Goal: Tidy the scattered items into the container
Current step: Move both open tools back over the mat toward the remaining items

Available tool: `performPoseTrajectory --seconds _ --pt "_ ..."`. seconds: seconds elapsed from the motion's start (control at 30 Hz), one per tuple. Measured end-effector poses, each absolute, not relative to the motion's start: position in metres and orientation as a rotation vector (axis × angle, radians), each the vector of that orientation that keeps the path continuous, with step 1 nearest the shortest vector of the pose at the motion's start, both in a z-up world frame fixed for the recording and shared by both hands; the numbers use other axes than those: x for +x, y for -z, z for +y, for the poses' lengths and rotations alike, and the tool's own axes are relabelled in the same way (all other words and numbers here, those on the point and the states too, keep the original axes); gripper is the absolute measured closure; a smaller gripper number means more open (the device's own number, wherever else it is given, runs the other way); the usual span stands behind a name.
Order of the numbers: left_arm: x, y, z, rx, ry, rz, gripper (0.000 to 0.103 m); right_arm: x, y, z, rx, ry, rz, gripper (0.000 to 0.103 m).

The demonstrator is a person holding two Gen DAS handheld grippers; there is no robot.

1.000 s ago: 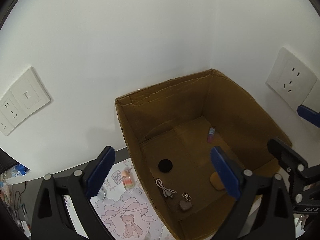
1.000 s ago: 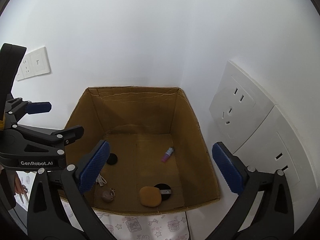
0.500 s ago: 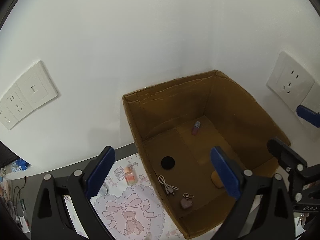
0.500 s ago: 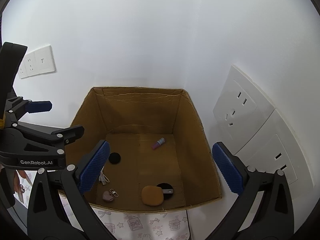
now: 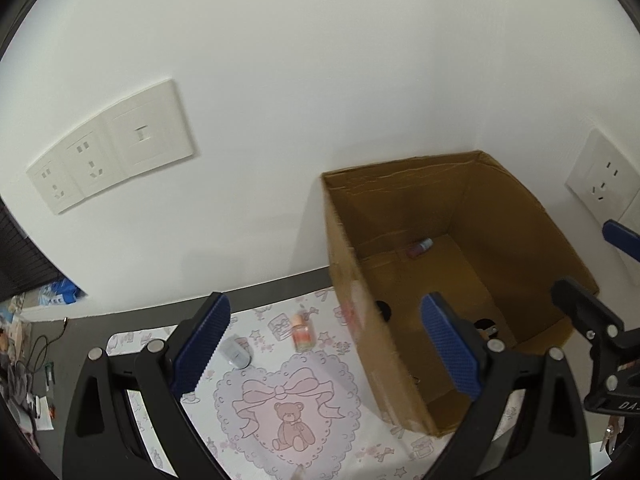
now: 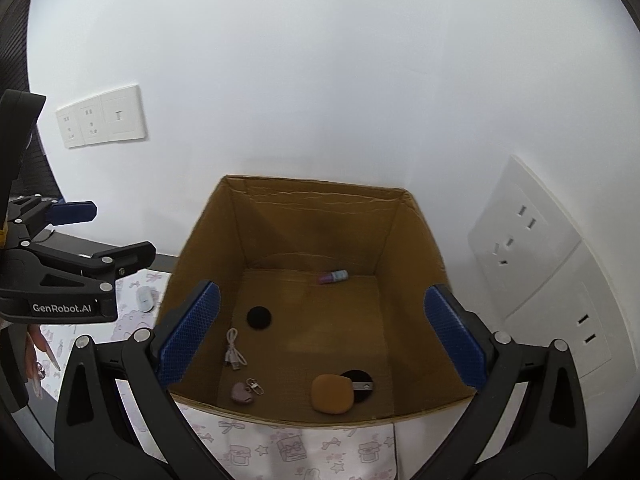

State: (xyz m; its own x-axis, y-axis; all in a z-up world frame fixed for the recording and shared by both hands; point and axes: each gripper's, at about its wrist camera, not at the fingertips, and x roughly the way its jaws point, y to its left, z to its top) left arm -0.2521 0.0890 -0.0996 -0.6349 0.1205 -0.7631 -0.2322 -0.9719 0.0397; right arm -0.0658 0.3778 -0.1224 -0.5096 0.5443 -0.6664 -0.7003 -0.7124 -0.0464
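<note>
Both hand-held grippers, left [image 5: 328, 344] and right [image 6: 320, 336], gape wide, holding nothing. The box [image 6: 280, 232] sits mid-frame; a bottle [image 5: 301, 332] and case [image 5: 236, 354] lie lower-centre on the surface [image 5: 340, 432].

**Two wrist views, one shared box**

The left wrist view is taken from above the patterned mat [image 5: 280, 400], angled down toward the wall; the cardboard box [image 5: 400, 208] is seen at 3 o'clock, the wall sockets [image 5: 108, 160] at 10 o'clock. The right wrist view is held above the box's near rim [image 6: 320, 420] and is aimed into it, centred. The box interior, the mat and the sockets [image 6: 100, 120] are shared by both views. The left gripper [image 6: 80, 264] is caught at 9 o'clock in the right view.
</note>
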Motion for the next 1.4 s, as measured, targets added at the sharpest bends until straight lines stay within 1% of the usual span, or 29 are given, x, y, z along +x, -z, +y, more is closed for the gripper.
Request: performPoseTrajectory --seconds 0.4,0.67,0.93,1.13,1.4 --pt "-0.245 0.095 0.014 -1.258 -2.745 0.154 0.007 -0.115 0.117 0.338 -0.894 -2.302 0.256 0.000" --pt "-0.248 0.098 -0.054 -1.263 -2.726 0.152 0.007 -0.162 0.114 0.295 -0.898 -2.323 0.241 0.000" --pt "-0.252 0.106 -0.116 -1.262 -2.706 0.180 0.007 -0.208 0.121 0.253 -0.898 -2.312 0.271 0.000" --pt "-0.263 0.129 -0.140 -1.296 -2.686 0.172 0.007 -0.235 0.136 0.234 -0.909 -2.304 0.296 0.000" --pt "-0.289 0.195 -0.137 -1.396 -2.610 0.157 0.007 -0.261 0.185 0.247 -1.004 -2.270 0.332 0.000"
